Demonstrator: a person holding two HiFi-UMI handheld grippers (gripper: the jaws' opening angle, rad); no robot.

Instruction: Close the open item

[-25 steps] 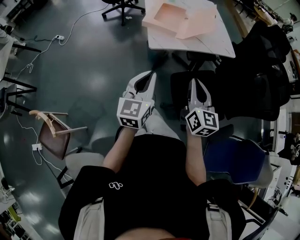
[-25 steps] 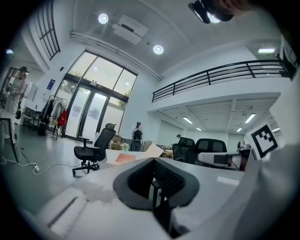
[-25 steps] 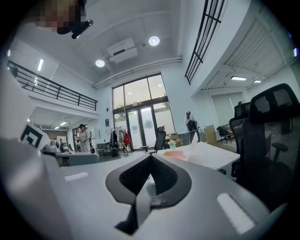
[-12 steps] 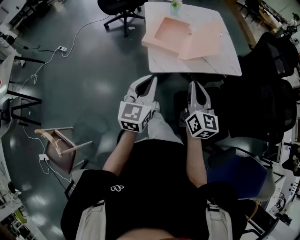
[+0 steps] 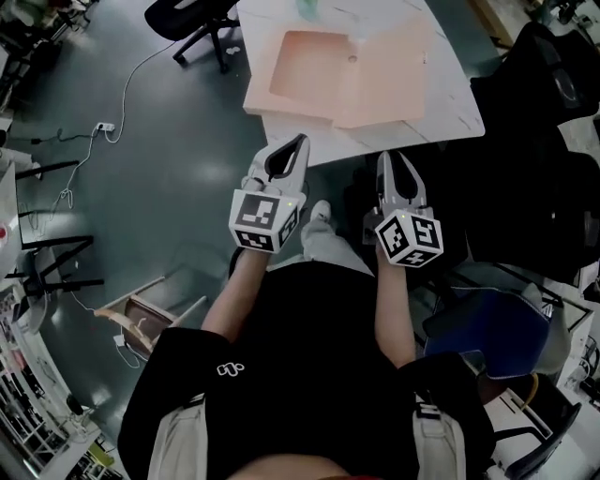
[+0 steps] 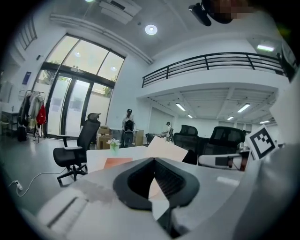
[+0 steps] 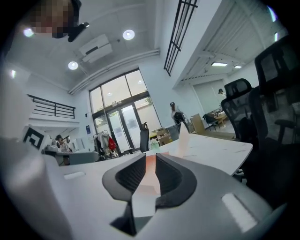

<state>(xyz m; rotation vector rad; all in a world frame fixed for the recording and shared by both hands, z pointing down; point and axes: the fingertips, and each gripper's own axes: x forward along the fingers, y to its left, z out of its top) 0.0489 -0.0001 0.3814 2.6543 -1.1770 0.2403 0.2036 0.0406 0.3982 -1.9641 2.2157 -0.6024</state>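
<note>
A person in a black top stands at the near edge of a white surface [image 5: 441,112] and holds a hand-held gripper in each hand, both pointing forward toward it. The left hand-held gripper [image 5: 298,142] has its jaws brought together, the tips meeting with only a small teardrop gap behind them, and nothing is caught between them. The right hand-held gripper [image 5: 392,157] has its jaws a narrow slit apart, with nothing in the slit; only the pink of the box beyond shows through it. The two hand-held grippers sit side by side, apart from each other, over the person's legs, and neither touches anything on the surface. The task's thing, a shallow pink box [image 5: 309,80], lies open on the surface just ahead of the left hand-held gripper, near the surface's left side. Its lid [image 5: 389,75] is folded out to the right of the tray and joined to it along one edge; in the left gripper view the lid stands up at a slant. A small plant [image 6: 114,143] stands on the surface behind the box. On the dark floor [image 5: 178,159], a black office chair [image 5: 192,23] stands to the left of the surface, a wooden chair [image 5: 141,314] sits to the person's left, and a blue chair [image 5: 487,328] is close on the right.
</note>
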